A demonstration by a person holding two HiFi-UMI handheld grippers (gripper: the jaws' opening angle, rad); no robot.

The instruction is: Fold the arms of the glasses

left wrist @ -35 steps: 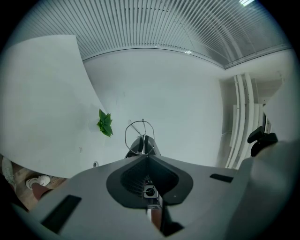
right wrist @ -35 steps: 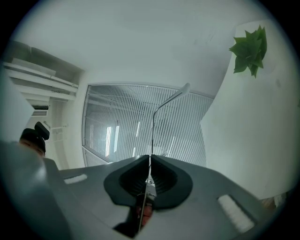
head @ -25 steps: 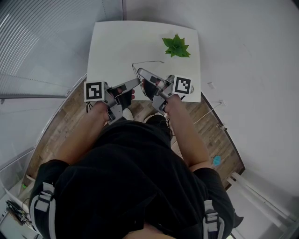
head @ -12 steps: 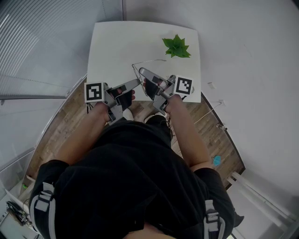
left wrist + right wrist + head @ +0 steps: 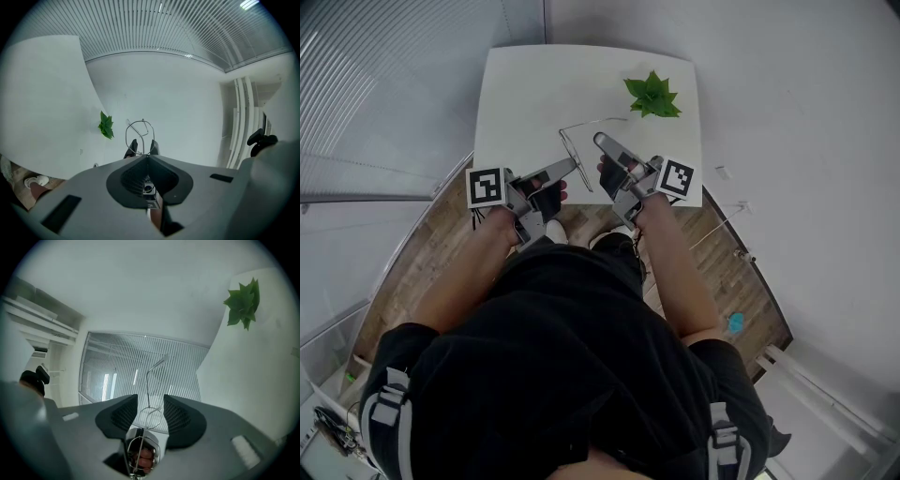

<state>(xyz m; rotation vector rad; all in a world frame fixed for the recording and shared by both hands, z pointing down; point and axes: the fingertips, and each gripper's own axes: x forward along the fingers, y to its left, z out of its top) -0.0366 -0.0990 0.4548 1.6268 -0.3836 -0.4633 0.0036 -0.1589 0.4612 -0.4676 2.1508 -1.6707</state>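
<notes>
Thin wire glasses point(image 5: 592, 122) hang just above the white table point(image 5: 534, 84). My left gripper point(image 5: 573, 161) is shut on their frame; in the left gripper view a wire lens loop point(image 5: 139, 133) sticks out past the closed tips point(image 5: 141, 146). One arm of the glasses reaches right toward the plant, and a second wire runs back toward me. My right gripper point(image 5: 602, 141) sits just right of the frame, its jaws opening. In the right gripper view point(image 5: 150, 399) a thin wire of the glasses point(image 5: 147, 380) stands between the pads, touching neither.
A green plant point(image 5: 652, 95) stands on the table's far right, also in the left gripper view point(image 5: 106, 125) and the right gripper view point(image 5: 243, 303). Wooden floor point(image 5: 412, 272) lies below the table's near edge. A teal object point(image 5: 735, 323) lies on the floor at right.
My right gripper has let go of the glasses, opened its jaws and drawn off to the right. The left gripper has kept its hold, almost still.
</notes>
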